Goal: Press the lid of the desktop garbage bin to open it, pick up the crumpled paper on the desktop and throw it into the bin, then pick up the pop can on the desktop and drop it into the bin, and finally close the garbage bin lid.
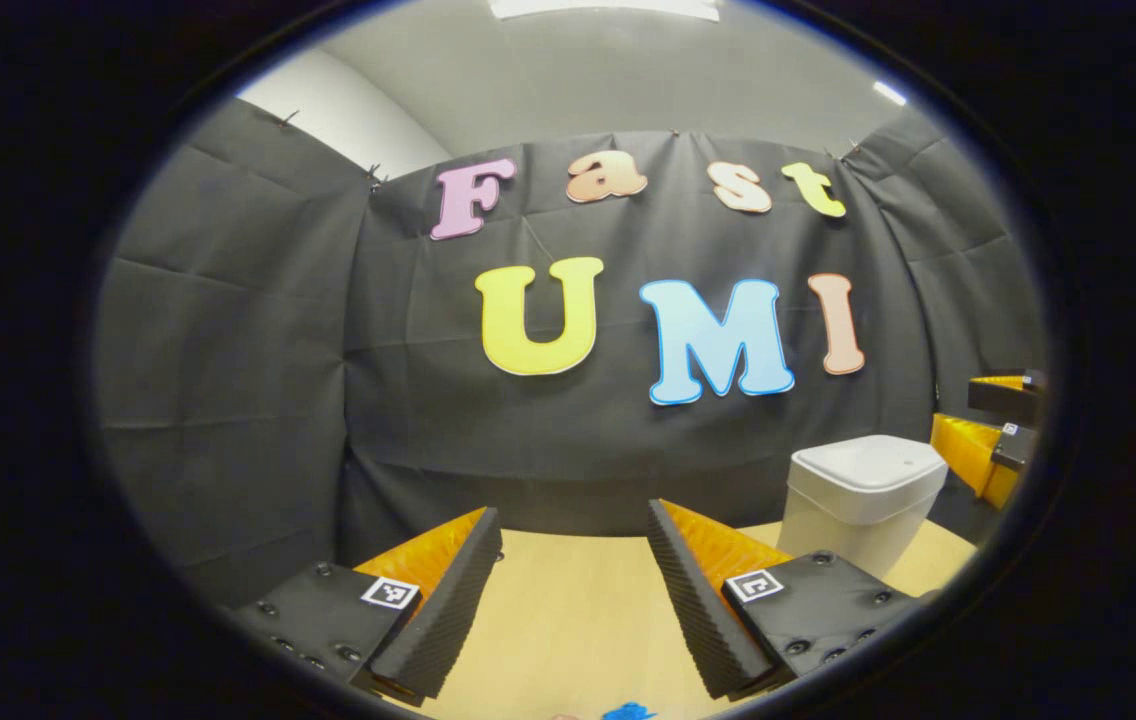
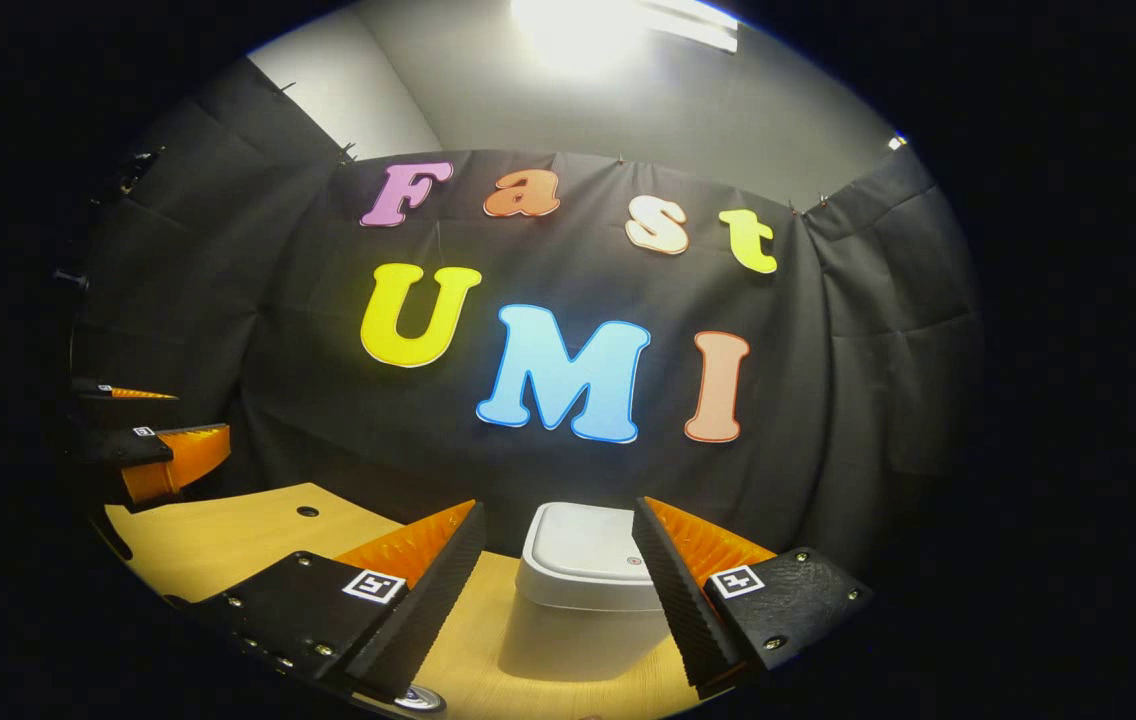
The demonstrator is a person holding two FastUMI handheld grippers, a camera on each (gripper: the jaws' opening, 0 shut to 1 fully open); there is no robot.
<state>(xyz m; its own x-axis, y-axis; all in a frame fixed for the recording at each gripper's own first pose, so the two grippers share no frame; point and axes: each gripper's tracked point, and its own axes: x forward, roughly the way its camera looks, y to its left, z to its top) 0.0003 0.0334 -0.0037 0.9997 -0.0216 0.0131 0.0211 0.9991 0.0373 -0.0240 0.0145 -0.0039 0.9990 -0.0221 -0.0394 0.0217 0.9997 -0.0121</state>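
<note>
White plastic, lid down — the garbage bin (image 2: 588,590) stands on the wooden desktop (image 2: 228,540). Directly before the bin hangs the right gripper (image 2: 558,590), level, jaws spread wide, holding nothing. Left of the bin, the left gripper (image 1: 573,590) — equally wide apart and empty.

We see the garbage bin (image 2: 588,600) standing upright on the wooden tabletop (image 2: 228,540), close to the black cloth wall behind it. It is a small pale grey-white box with rounded corners, and its body narrows slightly toward the base. Its lid (image 2: 583,555) lies flat and closed, overhanging the body a little, with a small red mark near one edge. In the left gripper view we find the bin (image 1: 863,500) at the right, lid (image 1: 868,468) down as well.
</note>
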